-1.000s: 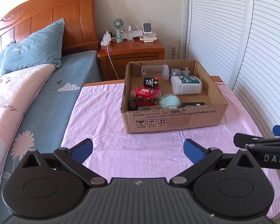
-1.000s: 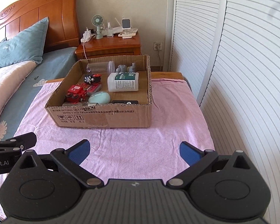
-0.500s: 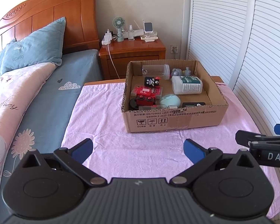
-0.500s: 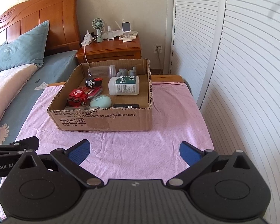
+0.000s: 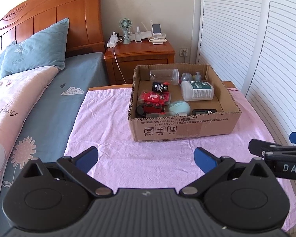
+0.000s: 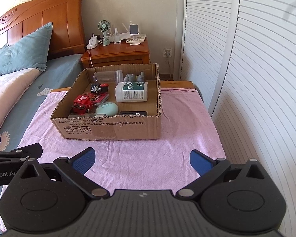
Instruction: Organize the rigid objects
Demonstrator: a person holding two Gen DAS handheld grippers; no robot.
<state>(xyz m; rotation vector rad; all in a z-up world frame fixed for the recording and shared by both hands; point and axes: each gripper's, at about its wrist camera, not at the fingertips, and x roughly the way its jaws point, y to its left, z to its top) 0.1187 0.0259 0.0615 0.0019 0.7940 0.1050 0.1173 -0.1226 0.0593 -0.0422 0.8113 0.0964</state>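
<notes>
An open cardboard box point(image 5: 184, 127) point(image 6: 110, 127) stands on a table under a pink cloth point(image 5: 112, 126). Inside lie a white bottle point(image 5: 197, 90) point(image 6: 132, 91), a clear jar point(image 5: 164, 76), a red toy truck point(image 5: 154, 103) point(image 6: 81, 104), a black toy point(image 5: 159, 86), a pale green egg-shaped case point(image 5: 178, 107) point(image 6: 106, 108), grey figures point(image 5: 189, 77) and a black device point(image 5: 204, 111). My left gripper point(image 5: 146, 157) hangs open, empty, short of the box's near wall. Beside it my right gripper point(image 6: 141, 157) is open and empty too.
A bed point(image 5: 39, 98) with a blue pillow point(image 5: 37, 47) runs along the left of the table. Behind the box a wooden nightstand point(image 5: 140, 57) carries a small fan point(image 5: 125, 30) and chargers. White louvred doors point(image 6: 256, 69) close off the right side.
Both grippers have drawn back and risen slightly, so the box sits a little lower and farther in view. Both stay open; nothing in the box has moved.
</notes>
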